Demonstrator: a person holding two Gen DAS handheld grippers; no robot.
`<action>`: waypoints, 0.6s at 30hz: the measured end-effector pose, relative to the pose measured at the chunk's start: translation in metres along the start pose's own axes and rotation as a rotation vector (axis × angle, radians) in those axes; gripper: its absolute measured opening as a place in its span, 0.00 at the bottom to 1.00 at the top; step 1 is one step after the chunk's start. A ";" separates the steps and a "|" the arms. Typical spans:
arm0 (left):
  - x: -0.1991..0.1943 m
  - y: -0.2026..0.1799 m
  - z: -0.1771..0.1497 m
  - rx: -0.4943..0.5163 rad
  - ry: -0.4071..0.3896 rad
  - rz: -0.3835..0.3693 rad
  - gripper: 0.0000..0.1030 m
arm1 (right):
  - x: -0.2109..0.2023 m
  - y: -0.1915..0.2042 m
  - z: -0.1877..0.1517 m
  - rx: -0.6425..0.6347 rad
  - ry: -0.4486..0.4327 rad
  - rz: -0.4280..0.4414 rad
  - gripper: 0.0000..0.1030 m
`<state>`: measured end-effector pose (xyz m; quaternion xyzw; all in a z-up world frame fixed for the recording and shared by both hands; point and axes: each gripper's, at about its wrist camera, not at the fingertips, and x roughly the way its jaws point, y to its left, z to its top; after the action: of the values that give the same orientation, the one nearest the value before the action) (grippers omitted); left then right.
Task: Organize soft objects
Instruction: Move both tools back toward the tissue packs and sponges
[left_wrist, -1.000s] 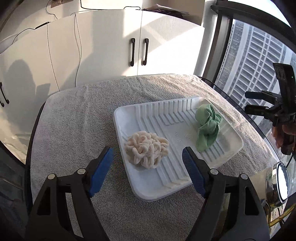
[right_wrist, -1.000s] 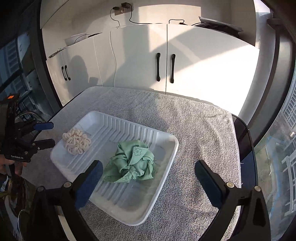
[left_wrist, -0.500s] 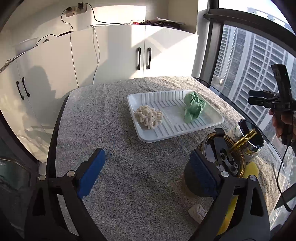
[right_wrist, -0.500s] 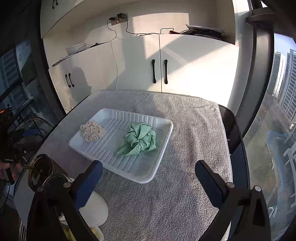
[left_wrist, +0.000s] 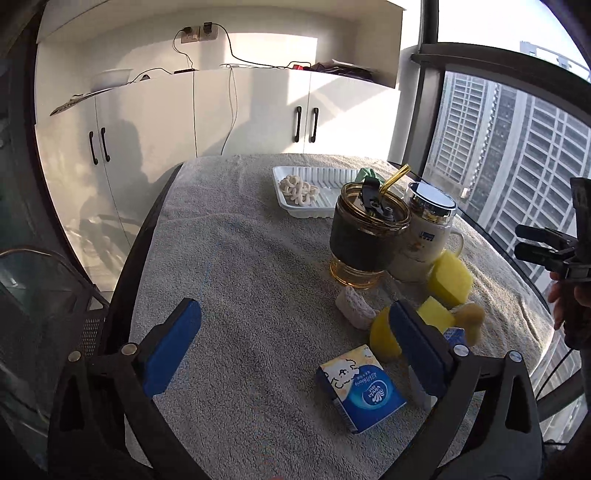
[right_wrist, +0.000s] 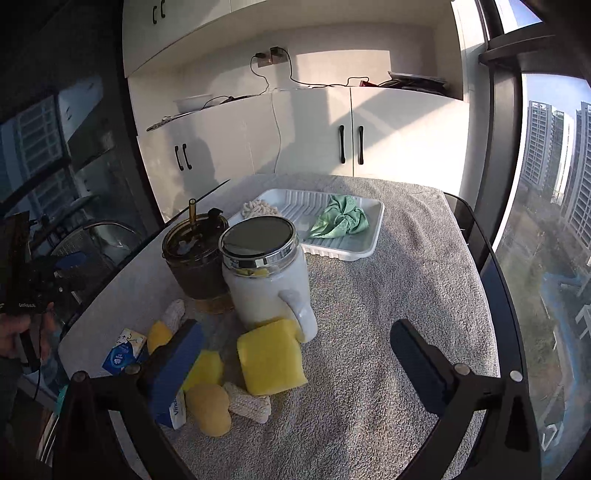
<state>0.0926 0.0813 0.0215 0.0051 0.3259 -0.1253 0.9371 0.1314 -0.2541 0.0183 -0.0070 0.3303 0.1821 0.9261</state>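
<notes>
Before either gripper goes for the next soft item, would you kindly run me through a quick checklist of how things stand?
1. Left gripper empty: ok; jaws opening, nothing between them.
2. Right gripper empty and open: ok.
3. Tray has room: ok; only the green cloth and cream knit lie in it.
4. Soft items left to collect: not ok; the yellow sponge and others sit outside the tray.
5. Clear path to the sponge: not ok; it sits right against the white mug.
6. Whether the sponge is pinned under the mug handle: cannot tell.
</notes>
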 end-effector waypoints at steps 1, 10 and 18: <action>-0.002 -0.004 -0.008 -0.004 0.007 0.010 1.00 | -0.004 0.007 -0.011 -0.001 -0.004 -0.009 1.00; -0.008 -0.031 -0.056 -0.052 0.046 -0.033 1.00 | -0.014 0.065 -0.079 -0.021 -0.006 -0.083 1.00; -0.002 -0.048 -0.071 -0.056 0.049 -0.018 1.00 | -0.012 0.091 -0.098 -0.027 -0.015 -0.058 1.00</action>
<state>0.0359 0.0414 -0.0295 -0.0209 0.3522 -0.1243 0.9274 0.0323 -0.1857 -0.0411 -0.0277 0.3204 0.1594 0.9334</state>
